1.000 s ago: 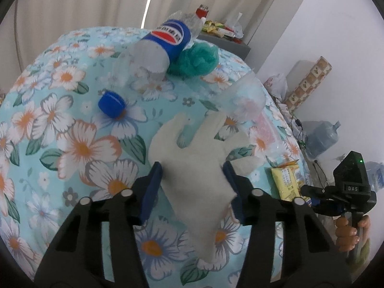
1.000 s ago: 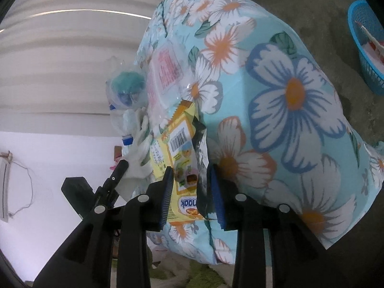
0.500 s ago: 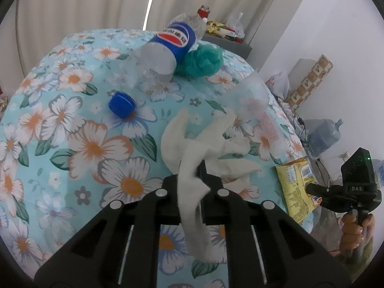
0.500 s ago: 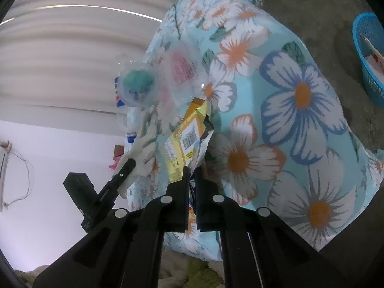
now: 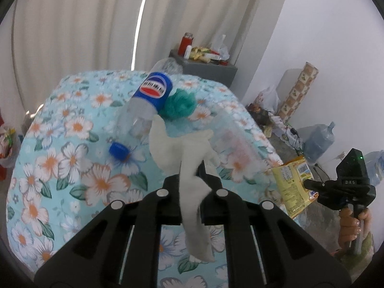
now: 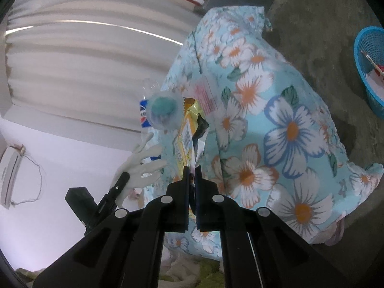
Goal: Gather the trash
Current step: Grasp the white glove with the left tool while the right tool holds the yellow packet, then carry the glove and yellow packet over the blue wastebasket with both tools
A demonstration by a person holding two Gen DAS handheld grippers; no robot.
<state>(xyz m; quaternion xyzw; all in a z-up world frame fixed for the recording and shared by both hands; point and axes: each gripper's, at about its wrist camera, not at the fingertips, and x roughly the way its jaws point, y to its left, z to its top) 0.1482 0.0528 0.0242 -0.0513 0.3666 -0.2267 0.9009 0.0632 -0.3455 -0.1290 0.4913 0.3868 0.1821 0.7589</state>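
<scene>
While my left hand-held gripper (image 5: 192, 180) pinches the white glove (image 5: 184, 153), the right hand-held gripper (image 6: 191, 168) clamps the yellow wrapper (image 6: 186, 139) off the bed's (image 5: 72, 144) edge. Bottle (image 5: 146, 103), blue cap (image 5: 118, 150) and teal puff (image 5: 181, 105) crowd ahead.

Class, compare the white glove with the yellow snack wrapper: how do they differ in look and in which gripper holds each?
The white glove is soft plain cloth, hanging limp; the yellow snack wrapper is shiny, printed and crinkled. The glove is pinched in the left gripper; the wrapper in the right gripper. Both are lifted off the floral cloth, each clamped in shut jaws.
</scene>
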